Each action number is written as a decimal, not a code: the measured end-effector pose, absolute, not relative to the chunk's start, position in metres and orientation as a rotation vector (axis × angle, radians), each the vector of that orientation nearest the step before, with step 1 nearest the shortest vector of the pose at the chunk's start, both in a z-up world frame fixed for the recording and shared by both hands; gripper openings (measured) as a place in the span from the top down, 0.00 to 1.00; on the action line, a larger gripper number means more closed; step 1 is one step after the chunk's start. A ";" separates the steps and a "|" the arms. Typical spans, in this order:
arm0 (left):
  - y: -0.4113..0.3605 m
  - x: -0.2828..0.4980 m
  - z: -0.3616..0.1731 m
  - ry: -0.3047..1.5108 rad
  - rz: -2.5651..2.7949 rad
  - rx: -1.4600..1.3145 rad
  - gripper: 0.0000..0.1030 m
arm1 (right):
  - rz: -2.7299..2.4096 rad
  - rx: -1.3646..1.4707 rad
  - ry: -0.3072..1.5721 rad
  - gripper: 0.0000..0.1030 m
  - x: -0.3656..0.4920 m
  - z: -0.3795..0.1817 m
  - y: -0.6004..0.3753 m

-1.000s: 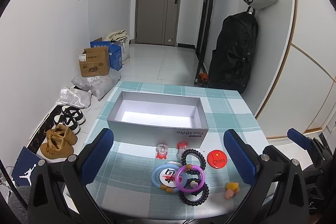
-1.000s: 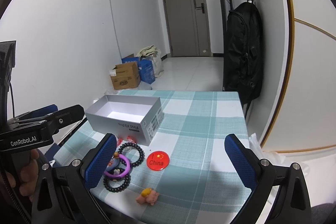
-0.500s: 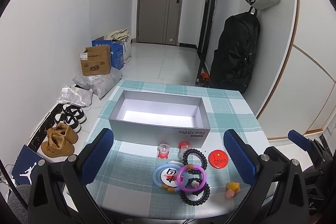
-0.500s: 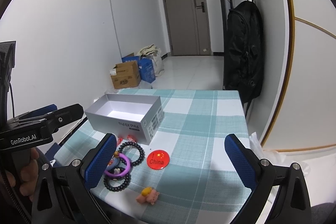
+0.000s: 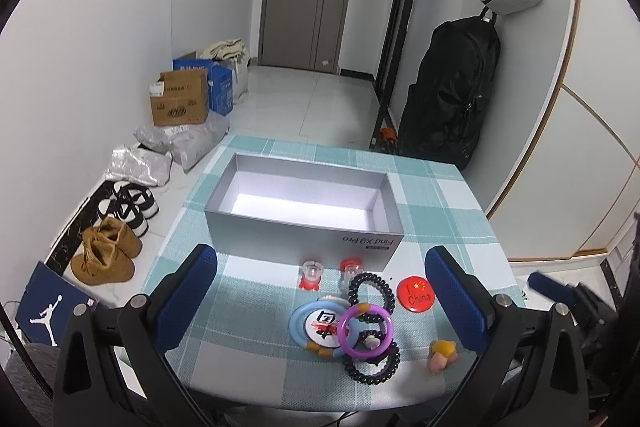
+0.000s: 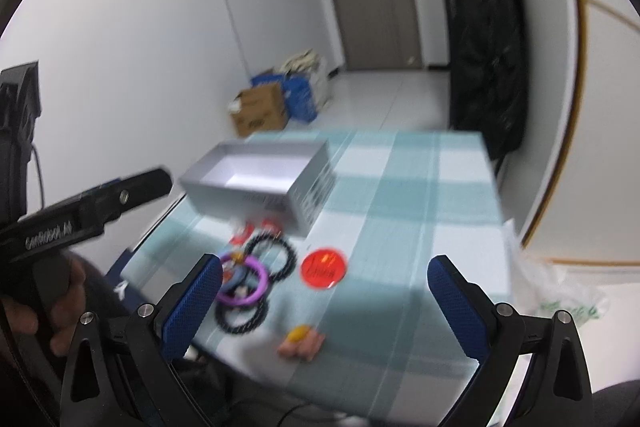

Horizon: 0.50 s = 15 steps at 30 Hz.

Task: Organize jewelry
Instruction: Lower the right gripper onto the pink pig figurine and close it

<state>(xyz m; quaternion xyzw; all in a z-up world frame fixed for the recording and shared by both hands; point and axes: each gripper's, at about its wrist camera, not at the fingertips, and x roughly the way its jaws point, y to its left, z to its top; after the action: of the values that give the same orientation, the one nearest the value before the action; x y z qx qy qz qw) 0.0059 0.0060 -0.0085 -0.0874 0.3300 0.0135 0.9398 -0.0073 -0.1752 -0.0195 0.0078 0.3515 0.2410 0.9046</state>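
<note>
Left wrist view: left gripper [image 5: 321, 293] fingers spread wide, empty, hovering over the near table edge. Open grey box [image 5: 304, 215] sits mid-table on the checked cloth [image 5: 440, 211], nothing visible inside. Jewelry pile just near of the box: purple ring [image 5: 365, 332] lying over a blue ring [image 5: 304, 321], two black coil bands [image 5: 371, 291], red China badge [image 5: 416, 294] to the right, small pink-yellow charm [image 5: 442, 355] at the near edge, two small red-clear pieces [image 5: 312, 274] touching the box front.

Right wrist view: blurred. Right gripper [image 6: 325, 297] also wide, holding nothing, above the near edge, badge [image 6: 324, 267] between its fingers.

Likely step: first pick. Best take a loose outlier, the badge or charm, not the tangled rings; lower the fingers flat to the cloth, close gently, lift clear of the box wall.
</note>
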 end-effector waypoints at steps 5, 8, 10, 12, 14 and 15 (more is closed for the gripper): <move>0.017 0.010 -0.019 0.749 0.013 -0.238 0.02 | 0.560 -0.041 0.832 0.08 -0.008 -0.036 -0.167; 0.024 0.014 -0.026 0.785 0.010 -0.265 0.02 | 0.596 -0.045 0.898 0.11 -0.008 -0.047 -0.168; 0.027 0.016 -0.031 0.814 0.003 -0.299 0.02 | 0.598 -0.069 0.934 0.16 -0.008 -0.054 -0.165; 0.031 0.016 -0.035 0.835 0.011 -0.315 0.02 | 0.615 -0.082 0.961 0.23 -0.008 -0.060 -0.162; 0.033 0.016 -0.038 0.847 0.013 -0.320 0.02 | 0.612 -0.105 0.985 0.29 -0.006 -0.066 -0.157; 0.035 0.015 -0.040 0.843 0.012 -0.322 0.02 | 0.611 -0.115 0.993 0.31 -0.006 -0.068 -0.155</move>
<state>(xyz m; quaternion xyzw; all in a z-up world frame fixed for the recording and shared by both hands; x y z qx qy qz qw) 0.0147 0.0354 -0.0399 -0.1555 0.4074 0.0057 0.8999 -0.0061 -0.1550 -0.0681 -0.0544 0.4685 0.2882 0.8333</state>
